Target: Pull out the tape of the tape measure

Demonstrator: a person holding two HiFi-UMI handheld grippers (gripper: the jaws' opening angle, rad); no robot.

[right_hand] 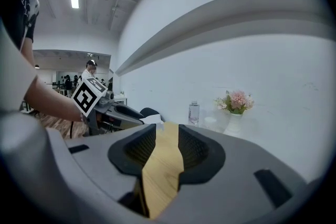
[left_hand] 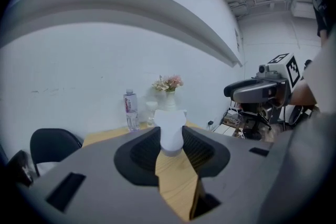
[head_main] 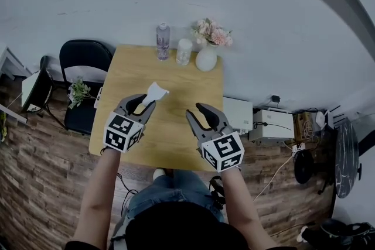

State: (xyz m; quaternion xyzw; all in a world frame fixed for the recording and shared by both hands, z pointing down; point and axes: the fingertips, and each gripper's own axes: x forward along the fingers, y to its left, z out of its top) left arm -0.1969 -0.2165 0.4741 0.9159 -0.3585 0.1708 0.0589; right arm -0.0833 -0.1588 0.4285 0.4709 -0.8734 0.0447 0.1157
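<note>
Nearest to the head camera, two bare forearms (head_main: pixel 96 196) are recorded, one at each side of the lower edge.

- Grippers, two, grey with black ribbed pads, one per hand. Each carries one cube with black-and-white square markers (head_main: pixel 123 132).
- One left gripper (head_main: pixel 146 102), held above the near left part of the table. Its jaws are clenched on the task's thing, with both pads pressed against its sides.
- One white plastic tape measure (head_main: pixel 155 92), gripped by its narrower lower part. Its wider flared end projects beyond the fingertips, clear of the table.
- One right gripper (head_main: pixel 195 112), held above the near right part of the table, well apart from the tape measure. Its jaws are parted and released; only table wood is seen through the gap.
- One square light-wood table (head_main: pixel 176 132), set against the pale wall.
- Three items are ranged along the table's far edge:
  - one clear plastic bottle (head_main: pixel 163 41);
  - one pale translucent cup (head_main: pixel 184 51) just beside it;
  - one round white vase (head_main: pixel 206 58) holding one bunch of pink flowers (head_main: pixel 212 33).
- One black chair (head_main: pixel 85 61), left of the table.
- One small green plant (head_main: pixel 79 92), beside the chair.
- Two white boxes (head_main: pixel 272 123), on the wood-patterned floor to the right of the table.
</note>
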